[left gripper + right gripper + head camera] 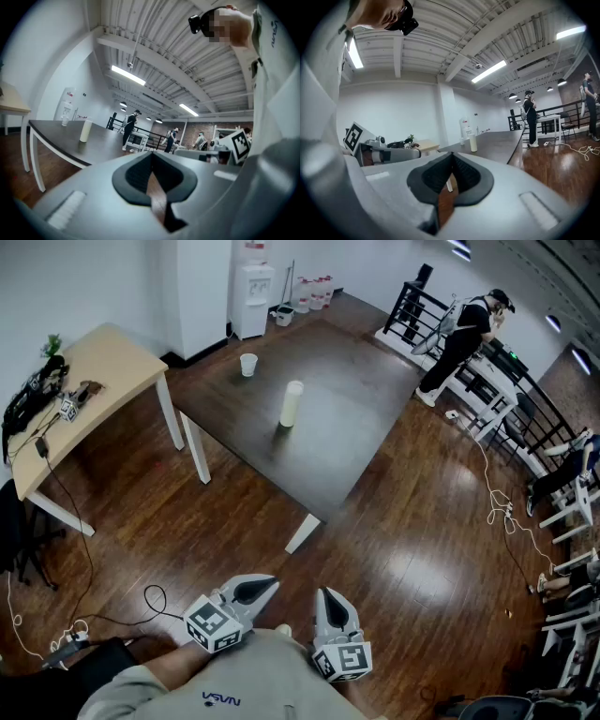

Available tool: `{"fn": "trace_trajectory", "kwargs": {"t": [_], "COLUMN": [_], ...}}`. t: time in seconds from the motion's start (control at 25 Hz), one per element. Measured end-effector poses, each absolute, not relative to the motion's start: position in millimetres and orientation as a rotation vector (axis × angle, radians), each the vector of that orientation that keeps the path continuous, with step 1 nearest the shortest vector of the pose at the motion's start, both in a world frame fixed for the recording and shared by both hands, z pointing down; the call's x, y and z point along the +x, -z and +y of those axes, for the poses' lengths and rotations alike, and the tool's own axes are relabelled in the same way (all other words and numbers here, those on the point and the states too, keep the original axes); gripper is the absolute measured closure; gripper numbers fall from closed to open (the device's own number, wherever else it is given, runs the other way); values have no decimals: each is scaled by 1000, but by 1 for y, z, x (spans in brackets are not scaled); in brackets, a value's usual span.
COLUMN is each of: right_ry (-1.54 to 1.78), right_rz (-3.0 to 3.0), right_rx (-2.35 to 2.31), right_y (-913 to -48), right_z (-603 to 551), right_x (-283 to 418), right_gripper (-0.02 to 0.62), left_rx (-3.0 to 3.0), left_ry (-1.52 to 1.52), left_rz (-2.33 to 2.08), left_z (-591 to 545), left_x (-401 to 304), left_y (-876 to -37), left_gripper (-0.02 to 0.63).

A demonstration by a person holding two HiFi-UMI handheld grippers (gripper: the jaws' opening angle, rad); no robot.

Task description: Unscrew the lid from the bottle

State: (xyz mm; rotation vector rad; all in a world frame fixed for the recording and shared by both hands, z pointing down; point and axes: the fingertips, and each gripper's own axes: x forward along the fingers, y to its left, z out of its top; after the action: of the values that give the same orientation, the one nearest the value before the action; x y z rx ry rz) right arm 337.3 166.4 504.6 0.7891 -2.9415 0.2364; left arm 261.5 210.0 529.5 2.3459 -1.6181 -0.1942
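A tall pale bottle [292,403] stands upright on the dark table [328,442], far ahead of me; it also shows small in the left gripper view as a bottle [85,131] and in the right gripper view as a bottle [473,142]. My left gripper [270,585] and right gripper [324,595] are held close to my body at the bottom of the head view, well short of the table. Both have their jaws shut with nothing between them.
A clear cup [248,365] stands on the dark table behind the bottle. A light wooden table [103,371] with cables and gear is at the left. Cables lie on the wooden floor [150,596]. A person [459,338] stands by a black railing at the far right.
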Motion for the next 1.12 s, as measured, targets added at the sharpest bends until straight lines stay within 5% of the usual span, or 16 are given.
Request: {"fn": "trace_trajectory", "kwargs": {"t": [1.12], "right_ry": [-130], "right_rz": [-2956], "right_rx": [765], "right_y": [-486], "right_z": [159], "right_x": [297], "right_gripper": [597], "left_rx": [2294], "left_ry": [297], "left_rz": [-1734], "left_z": [219], "left_x": [199], "left_y": [-514], "left_gripper": [603]}}
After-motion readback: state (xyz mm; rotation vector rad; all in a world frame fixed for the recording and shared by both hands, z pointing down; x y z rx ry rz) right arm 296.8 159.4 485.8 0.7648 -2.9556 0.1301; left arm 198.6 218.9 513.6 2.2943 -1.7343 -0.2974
